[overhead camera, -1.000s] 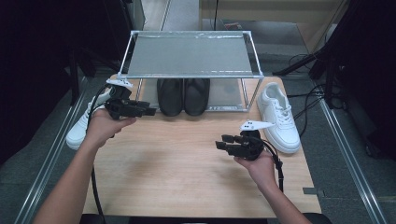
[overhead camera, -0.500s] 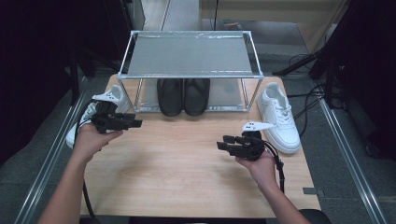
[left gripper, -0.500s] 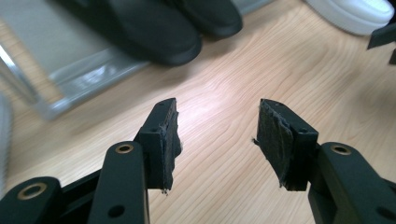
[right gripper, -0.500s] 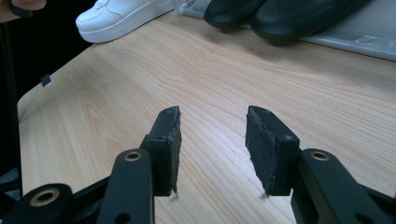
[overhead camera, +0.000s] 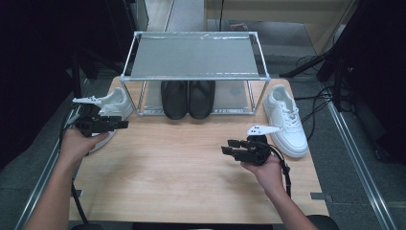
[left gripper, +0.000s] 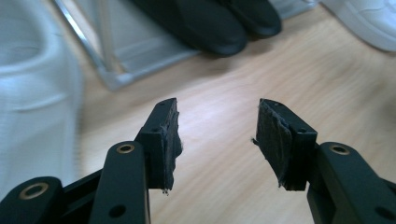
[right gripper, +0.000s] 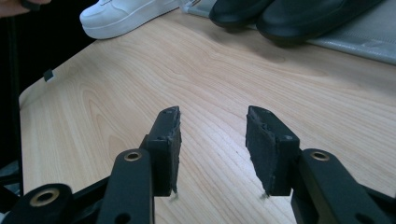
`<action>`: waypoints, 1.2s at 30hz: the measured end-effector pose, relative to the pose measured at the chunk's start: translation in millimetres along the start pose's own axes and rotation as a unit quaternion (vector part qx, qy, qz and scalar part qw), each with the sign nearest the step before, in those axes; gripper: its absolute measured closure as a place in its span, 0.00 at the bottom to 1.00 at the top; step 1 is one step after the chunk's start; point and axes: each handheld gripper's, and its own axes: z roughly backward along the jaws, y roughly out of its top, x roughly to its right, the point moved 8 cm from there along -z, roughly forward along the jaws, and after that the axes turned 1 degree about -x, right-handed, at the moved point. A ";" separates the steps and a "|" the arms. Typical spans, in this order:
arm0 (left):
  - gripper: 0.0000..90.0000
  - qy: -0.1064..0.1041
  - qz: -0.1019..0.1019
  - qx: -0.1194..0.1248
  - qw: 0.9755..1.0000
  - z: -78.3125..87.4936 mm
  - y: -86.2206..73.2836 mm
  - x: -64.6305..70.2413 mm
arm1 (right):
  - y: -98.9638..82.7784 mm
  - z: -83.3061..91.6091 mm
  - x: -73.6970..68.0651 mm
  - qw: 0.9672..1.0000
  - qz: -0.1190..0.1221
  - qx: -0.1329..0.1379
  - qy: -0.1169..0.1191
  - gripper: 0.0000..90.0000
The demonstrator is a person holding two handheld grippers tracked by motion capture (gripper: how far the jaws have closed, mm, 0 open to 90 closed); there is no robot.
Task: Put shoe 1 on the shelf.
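Note:
My left gripper (overhead camera: 123,124) hovers over the table's left edge, just in front of a white sneaker (overhead camera: 113,102), jaws pointing right. In the left gripper view it (left gripper: 217,108) is open, with only bare wood between the pads and the white sneaker (left gripper: 32,93) blurred at the left. My right gripper (overhead camera: 226,148) hangs over the table's right half, pointing left. It (right gripper: 213,114) is open and holds nothing. A second white sneaker (overhead camera: 287,120) lies at the right edge. A pair of black shoes (overhead camera: 187,98) stands on the low shelf of a metal rack (overhead camera: 196,55).
The rack stands at the back of the wooden table (overhead camera: 182,177), its mesh top shelf bare. Cables (overhead camera: 321,103) lie on the floor to the right. The black shoes (right gripper: 289,14) and the left sneaker (right gripper: 126,14) lie ahead of the right gripper.
My left hand has moved left and toward the near edge, away from the rack's corner, and sunk a little. The right hand has kept still. Both grippers stay open.

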 end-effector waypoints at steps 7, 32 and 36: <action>0.55 0.012 0.025 0.001 1.000 2.9 15.5 -35.4 | -2.1 1.2 -1.8 1.000 0.004 -0.004 -0.002 0.62; 0.64 0.032 0.060 -0.025 0.997 -17.0 7.1 -113.0 | -15.7 15.1 4.2 1.000 -0.007 -0.003 -0.012 0.61; 0.77 0.016 0.054 -0.032 0.998 -26.0 1.2 -110.4 | -17.1 16.0 5.7 1.000 -0.003 -0.006 -0.020 0.61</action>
